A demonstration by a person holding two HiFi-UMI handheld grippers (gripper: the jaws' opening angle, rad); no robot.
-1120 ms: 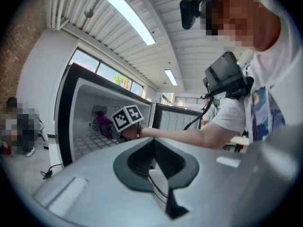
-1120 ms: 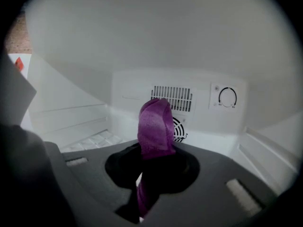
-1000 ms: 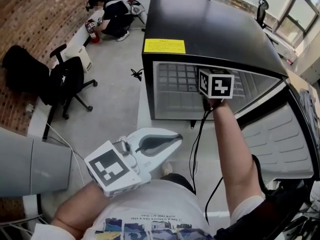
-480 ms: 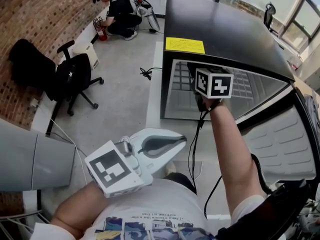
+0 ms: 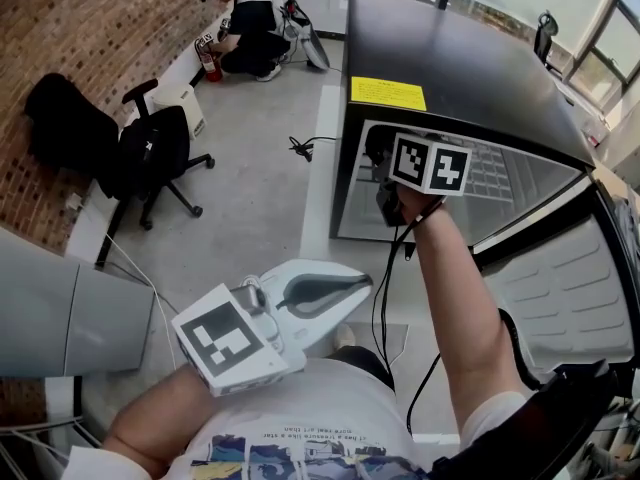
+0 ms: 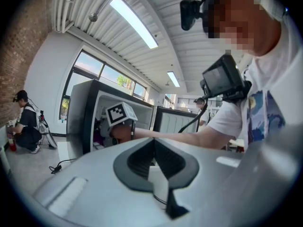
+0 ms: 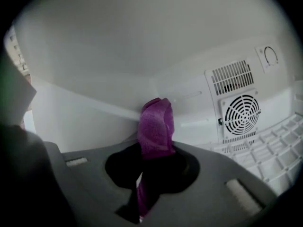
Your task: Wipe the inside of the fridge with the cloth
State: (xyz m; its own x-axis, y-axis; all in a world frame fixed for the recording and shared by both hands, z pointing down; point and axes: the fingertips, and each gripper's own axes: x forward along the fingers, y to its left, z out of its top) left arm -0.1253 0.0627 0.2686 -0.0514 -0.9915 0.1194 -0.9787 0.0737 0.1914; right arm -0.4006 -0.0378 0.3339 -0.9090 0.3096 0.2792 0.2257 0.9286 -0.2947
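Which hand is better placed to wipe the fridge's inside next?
Right: the right tongs are shut on the purple cloth, inside the fridge; the left tongs hang shut and empty outside.

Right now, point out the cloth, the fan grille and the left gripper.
cloth (image 7: 155, 124): right gripper view, its bunched upper fold.
fan grille (image 7: 241, 113): right gripper view, its centre.
left gripper (image 5: 352, 282): head view, between its fingertips.

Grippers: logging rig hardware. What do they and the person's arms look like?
Left gripper: white shell, dark pads. Right gripper: dark grey. Both carry white cubes with black square markers. A black cable trails from the right. Bare arms, white printed T-shirt.
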